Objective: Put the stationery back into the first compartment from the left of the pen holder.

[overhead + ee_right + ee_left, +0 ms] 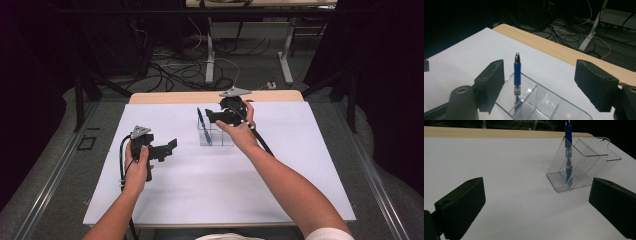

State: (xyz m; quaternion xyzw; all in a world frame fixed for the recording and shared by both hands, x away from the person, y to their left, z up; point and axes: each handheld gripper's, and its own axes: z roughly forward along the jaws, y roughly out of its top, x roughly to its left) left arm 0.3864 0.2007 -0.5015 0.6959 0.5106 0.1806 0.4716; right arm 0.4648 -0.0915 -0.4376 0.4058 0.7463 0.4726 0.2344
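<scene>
The right gripper (214, 116) is held with its jaws wide apart above the clear plastic holder (217, 136), nothing being clamped or touched, and the blue pen (517, 75) is seen standing upright in an end compartment of that holder, just ahead of the pads. The left gripper (171, 148) is likewise held open and empty, well apart from the holder. Everything is set on a white sheet (200, 180) over a wooden table (170, 97), with cables (175, 70) strewn on the dark floor beyond
</scene>
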